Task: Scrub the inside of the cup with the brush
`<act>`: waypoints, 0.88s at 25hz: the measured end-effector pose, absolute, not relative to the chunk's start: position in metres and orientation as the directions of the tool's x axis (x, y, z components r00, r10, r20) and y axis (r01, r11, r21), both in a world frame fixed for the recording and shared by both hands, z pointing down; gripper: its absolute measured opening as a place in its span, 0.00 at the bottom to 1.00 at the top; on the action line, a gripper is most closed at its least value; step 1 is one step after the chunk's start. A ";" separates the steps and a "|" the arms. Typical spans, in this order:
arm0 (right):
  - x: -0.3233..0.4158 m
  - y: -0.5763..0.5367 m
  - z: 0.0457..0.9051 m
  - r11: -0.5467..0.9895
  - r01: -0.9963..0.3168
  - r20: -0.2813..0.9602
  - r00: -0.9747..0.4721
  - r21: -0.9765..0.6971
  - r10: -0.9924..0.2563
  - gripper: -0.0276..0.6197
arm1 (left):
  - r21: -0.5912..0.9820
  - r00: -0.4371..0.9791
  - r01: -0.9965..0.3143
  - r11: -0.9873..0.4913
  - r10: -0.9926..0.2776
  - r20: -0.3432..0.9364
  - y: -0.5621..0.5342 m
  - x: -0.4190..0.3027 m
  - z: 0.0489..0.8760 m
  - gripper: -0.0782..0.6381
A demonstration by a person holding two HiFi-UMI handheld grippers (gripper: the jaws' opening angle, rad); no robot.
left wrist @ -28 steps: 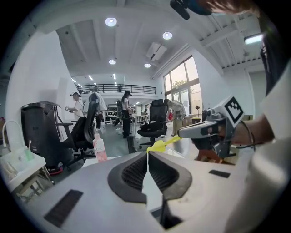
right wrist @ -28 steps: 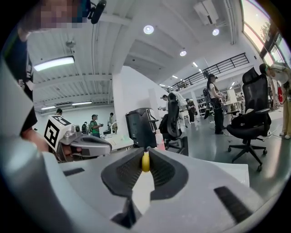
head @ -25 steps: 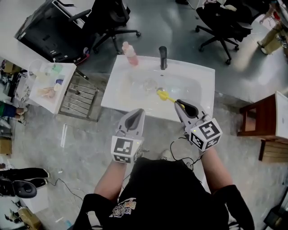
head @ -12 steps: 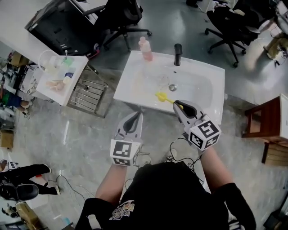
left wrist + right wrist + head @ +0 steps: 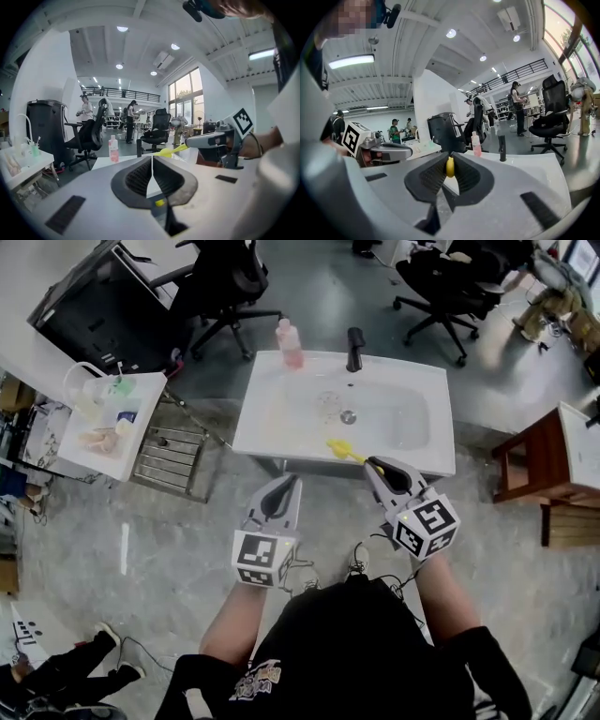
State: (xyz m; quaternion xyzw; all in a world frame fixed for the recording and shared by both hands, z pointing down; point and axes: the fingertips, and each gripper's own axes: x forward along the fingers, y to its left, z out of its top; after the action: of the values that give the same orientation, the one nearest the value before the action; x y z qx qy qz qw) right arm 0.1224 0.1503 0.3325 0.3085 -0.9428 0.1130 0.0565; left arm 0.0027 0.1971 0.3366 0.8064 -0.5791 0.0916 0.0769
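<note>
A white sink (image 5: 427, 442) stands ahead of me. In its basin, near the drain, a faint clear shape that may be the cup (image 5: 328, 401) shows. My right gripper (image 5: 374, 463) is shut on the handle of a yellow brush (image 5: 339, 448), and the brush head reaches over the sink's front rim. In the right gripper view the yellow handle (image 5: 450, 167) sits pinched between the pads. My left gripper (image 5: 291, 482) is shut and holds nothing, just short of the sink's front edge. In the left gripper view its jaws (image 5: 152, 161) meet, with the brush (image 5: 169, 151) off to the right.
A pink bottle (image 5: 289, 343) and a black faucet (image 5: 355, 348) stand at the sink's back edge. A metal rack (image 5: 169, 454) and a white cart (image 5: 70, 451) of bottles are to the left, a wooden stool (image 5: 532, 474) to the right. Office chairs (image 5: 230, 287) lie beyond.
Both grippers have drawn back a little from the sink: the brush head has moved from over the basin to the front rim. The jaws are unchanged.
</note>
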 end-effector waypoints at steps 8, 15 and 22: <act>0.155 0.183 0.326 0.672 -0.727 0.194 -0.686 -0.145 -0.701 0.10 | 0.056 0.448 -0.893 -0.447 -0.871 0.201 0.210 0.020 0.334 0.12; 0.173 0.205 0.319 0.613 -0.778 0.178 -0.628 -0.137 -0.758 0.10 | 0.053 0.516 -0.854 -0.517 -0.834 0.195 0.224 0.037 0.331 0.12; 0.174 0.218 0.312 0.609 -0.784 0.161 -0.621 -0.123 -0.767 0.10 | 0.043 0.531 -0.845 -0.533 -0.827 0.186 0.232 0.041 0.326 0.12</act>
State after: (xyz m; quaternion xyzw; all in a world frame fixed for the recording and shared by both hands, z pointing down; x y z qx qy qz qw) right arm 0.1744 0.2178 0.3124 0.4329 -0.8956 0.0909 0.0462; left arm 0.0415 0.2315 0.3258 0.8726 -0.4788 0.0714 0.0640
